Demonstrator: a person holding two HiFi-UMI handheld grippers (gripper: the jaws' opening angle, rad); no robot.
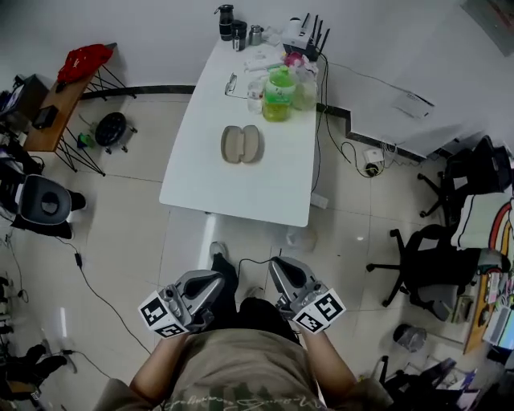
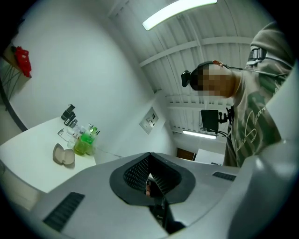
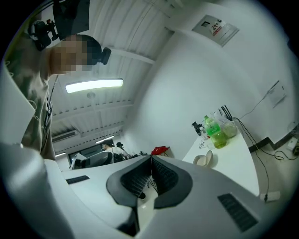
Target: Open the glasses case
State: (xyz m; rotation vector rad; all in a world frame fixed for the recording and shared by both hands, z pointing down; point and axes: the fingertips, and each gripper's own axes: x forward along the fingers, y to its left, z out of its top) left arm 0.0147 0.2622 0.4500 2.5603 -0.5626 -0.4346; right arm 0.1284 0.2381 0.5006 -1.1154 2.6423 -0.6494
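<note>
Item: glasses case (image 1: pixel 242 144), beige, hard-shelled.
Condition of case: lies hinged fully open, both halves spread flat with the hollows facing up. I cannot tell whether anything is inside.
Location of case: on the white table (image 1: pixel 241 205), around the middle of its top, nearer the cluttered far end than the near edge.
Companion pieces: green bottle (image 1: pixel 278 96) on the table just beyond the case; spectacles (image 1: pixel 231 83) near the table's left edge, beyond the case; black cups (image 1: pixel 229 22) and a router (image 1: pixel 305 34) at the table's far end.
Left gripper (image 1: pixel 215 277): jaws closed together with nothing between them; held close against the person's body, well apart from the table and off its near end.
Right gripper (image 1: pixel 278 267): jaws likewise closed and empty; beside the left one, equally far back from the table.
Contact with case: none; neither gripper is near it.
Work done: judging by the spread halves, the opening itself appears complete.
Work left: nothing evident on the case; the person stands back from the table with both tools drawn in, which reads as the close of the job rather than its start.
</note>
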